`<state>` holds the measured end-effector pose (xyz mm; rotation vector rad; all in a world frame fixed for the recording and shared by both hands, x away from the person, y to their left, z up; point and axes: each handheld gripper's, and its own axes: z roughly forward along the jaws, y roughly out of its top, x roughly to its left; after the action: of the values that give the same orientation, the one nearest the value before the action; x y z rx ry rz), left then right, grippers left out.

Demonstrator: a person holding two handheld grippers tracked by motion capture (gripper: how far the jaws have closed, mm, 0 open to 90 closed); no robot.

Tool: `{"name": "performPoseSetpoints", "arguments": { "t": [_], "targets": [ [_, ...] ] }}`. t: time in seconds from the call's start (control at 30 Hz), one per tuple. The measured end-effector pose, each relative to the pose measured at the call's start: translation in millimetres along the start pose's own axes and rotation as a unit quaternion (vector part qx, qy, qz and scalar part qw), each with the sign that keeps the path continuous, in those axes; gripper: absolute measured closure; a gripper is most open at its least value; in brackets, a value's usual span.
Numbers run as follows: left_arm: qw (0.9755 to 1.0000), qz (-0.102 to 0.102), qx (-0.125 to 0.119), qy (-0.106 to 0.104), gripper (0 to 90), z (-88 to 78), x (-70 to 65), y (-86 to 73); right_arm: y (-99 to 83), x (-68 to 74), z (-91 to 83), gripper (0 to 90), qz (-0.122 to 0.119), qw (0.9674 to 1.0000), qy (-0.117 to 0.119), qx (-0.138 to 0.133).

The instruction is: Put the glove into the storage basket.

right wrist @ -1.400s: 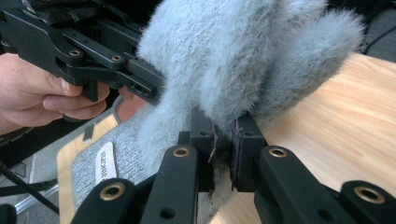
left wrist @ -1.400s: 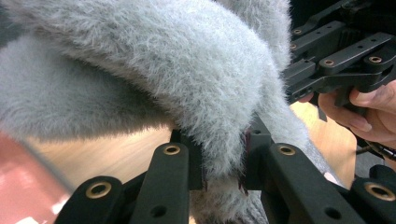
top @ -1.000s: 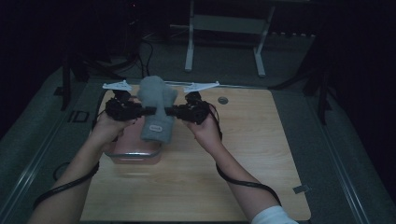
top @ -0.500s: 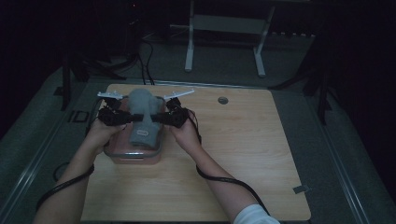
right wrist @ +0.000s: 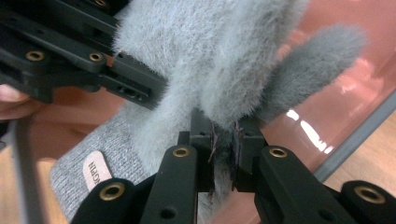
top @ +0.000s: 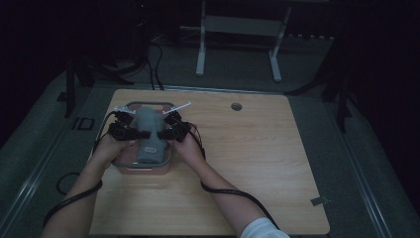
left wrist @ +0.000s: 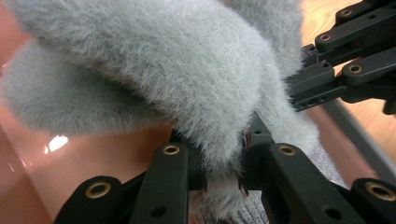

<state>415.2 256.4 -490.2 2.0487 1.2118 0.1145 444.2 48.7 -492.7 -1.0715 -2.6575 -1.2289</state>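
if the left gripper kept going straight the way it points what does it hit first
The left gripper is already clamped on the grey fuzzy garment. Past that fabric, it would likely meet the right gripper gripping the far side, though depth is unclear.

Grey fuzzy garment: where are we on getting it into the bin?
Done: the grey garment is picked up and sits over the pink bin, its labelled end already low inside. In hand: left gripper and right gripper each pinch a fuzzy fold. Left: release both and withdraw; the top looks bunched above the rim.
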Motion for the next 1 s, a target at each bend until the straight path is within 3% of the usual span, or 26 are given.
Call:
{"name": "performPoseSetpoints", "arguments": {
  "t": [0.17, 0.27, 0.37, 0.47, 0.53, 0.63, 0.67, 0.73, 0.8, 0.83, 0.97, 1.0],
  "targets": [
    [0.9993, -0.012, 0.028, 0.024, 76.2, 9.7, 0.6, 2.6, 0.6, -0.2, 9.1, 78.8, 0.001, 0.9996, -0.02, 0.02],
    [0.9973, -0.028, 0.059, 0.034, 75.1, 17.4, 2.9, 4.0, 2.5, 3.6, 8.5, 68.1, -0.008, 0.9993, -0.025, 0.025],
    [0.9941, -0.019, 0.089, 0.058, 72.6, 25.7, 0.9, 6.5, 5.1, 7.4, 1.2, 59.5, -0.022, 0.9993, -0.028, 0.015],
    [0.9923, -0.02, 0.087, 0.085, 64.4, 29.7, -1.7, 7.4, 7.9, 7.6, -12.4, 50.6, -0.019, 0.9997, -0.016, -0.009],
    [0.989, -0.014, 0.085, 0.12, 53.8, 29.9, -3.3, 7.2, 9.0, 7.8, -20.9, 46.2, -0.023, 0.9994, -0.009, -0.022],
    [0.9846, -0.006, 0.071, 0.16, 36.2, 26.8, -6.5, 7.3, 8.7, 6.1, -32.7, 38.6, -0.026, 0.9992, 0.002, -0.029],
    [0.9849, -0.004, 0.059, 0.163, 32.1, 24.7, -7.8, 7.5, 7.9, 5.2, -36.7, 36.1, -0.028, 0.999, 0.002, -0.034],
    [0.9854, -0.007, 0.035, 0.166, 26.2, 17.8, -9.3, 8.3, 5.8, 2.1, -44.8, 29.3, -0.026, 0.9988, 0.008, -0.041],
    [0.9892, -0.01, 0.006, 0.146, 23.0, 8.2, -10.6, 8.0, 2.3, -2.3, -53.1, 21.1, -0.034, 0.9984, 0.016, -0.042],
    [0.9903, -0.008, -0.007, 0.138, 16.9, 4.1, -11.4, 7.4, 0.3, -5.2, -57.1, 17.6, -0.037, 0.9981, 0.03, -0.04],
    [0.9869, 0.026, -0.039, 0.154, 14.4, -4.9, -21.3, 3.2, -8.9, -11.9, -71.2, 18.0, -0.057, 0.997, 0.021, -0.047],
    [0.987, 0.034, -0.049, 0.149, 14.4, -6.9, -24.9, 2.2, -11.7, -13.2, -74.0, 17.6, -0.064, 0.9965, 0.021, -0.049]
  ]
}}
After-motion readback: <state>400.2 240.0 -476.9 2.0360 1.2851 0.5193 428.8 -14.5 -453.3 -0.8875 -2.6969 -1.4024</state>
